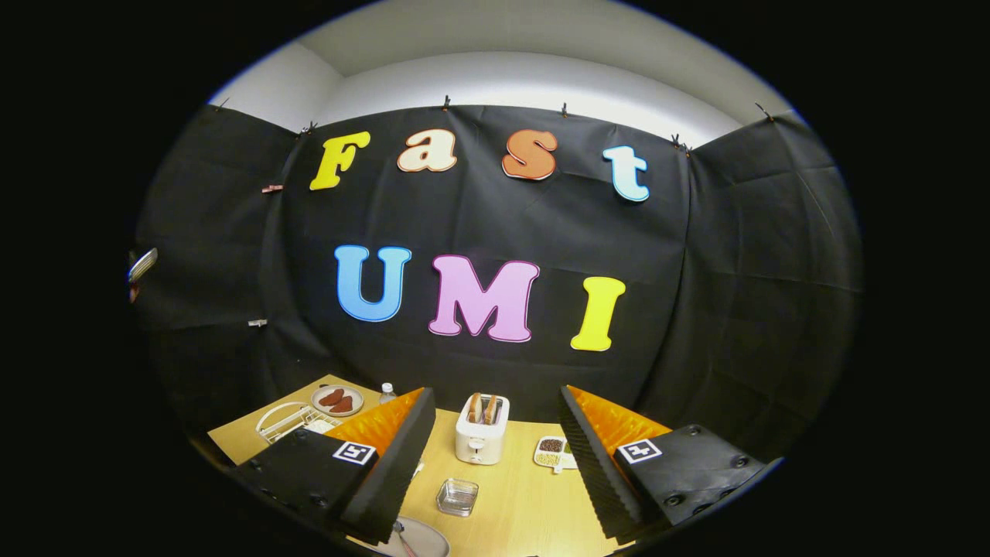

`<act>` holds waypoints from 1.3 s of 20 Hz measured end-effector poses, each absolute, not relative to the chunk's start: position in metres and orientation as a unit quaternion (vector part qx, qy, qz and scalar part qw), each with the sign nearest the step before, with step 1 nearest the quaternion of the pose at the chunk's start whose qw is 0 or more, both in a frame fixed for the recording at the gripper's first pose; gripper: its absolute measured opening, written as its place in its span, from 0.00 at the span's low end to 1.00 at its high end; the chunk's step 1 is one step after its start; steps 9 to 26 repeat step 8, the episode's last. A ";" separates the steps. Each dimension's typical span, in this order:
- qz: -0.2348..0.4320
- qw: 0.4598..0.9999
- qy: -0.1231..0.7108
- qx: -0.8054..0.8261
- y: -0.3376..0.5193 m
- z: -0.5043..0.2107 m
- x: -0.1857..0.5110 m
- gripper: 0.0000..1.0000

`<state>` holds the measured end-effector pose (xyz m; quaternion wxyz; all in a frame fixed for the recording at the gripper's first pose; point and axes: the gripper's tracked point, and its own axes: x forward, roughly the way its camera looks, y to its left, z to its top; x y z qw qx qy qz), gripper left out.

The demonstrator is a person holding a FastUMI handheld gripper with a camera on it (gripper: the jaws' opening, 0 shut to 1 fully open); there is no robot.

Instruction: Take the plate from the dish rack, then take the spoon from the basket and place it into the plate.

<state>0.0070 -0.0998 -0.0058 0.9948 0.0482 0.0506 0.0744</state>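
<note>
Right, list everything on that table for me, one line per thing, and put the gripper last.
table: one, light wood, under everything.
toaster: one, white, bread in its slots, beyond the fingers, mid-table.
glass dish: one, clear, between the fingers, nearer than the toaster.
divided tray: one, white, small foods in it, right of the toaster.
plate: one, grey, nearest, by the left finger, a spoon on it.
plate with food: one, pale, reddish pieces, far left.
dish rack: one, white wire, left.
bottle: one, clear, behind the left finger.
gripper: one, jaws wide apart, holding nothing.
</note>
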 end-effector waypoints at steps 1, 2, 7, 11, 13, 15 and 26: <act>0.076 0.995 0.050 0.046 -0.102 -0.008 0.008 0.97; 0.078 0.995 0.048 0.042 -0.105 -0.009 0.008 0.97; 0.092 0.994 0.044 0.050 -0.110 -0.015 0.006 0.97; 0.094 0.993 0.046 0.046 -0.112 -0.017 0.005 0.97; 0.094 0.993 0.046 0.046 -0.112 -0.017 0.005 0.97; 0.094 0.993 0.046 0.046 -0.112 -0.017 0.005 0.97; 0.094 0.993 0.046 0.046 -0.112 -0.017 0.005 0.97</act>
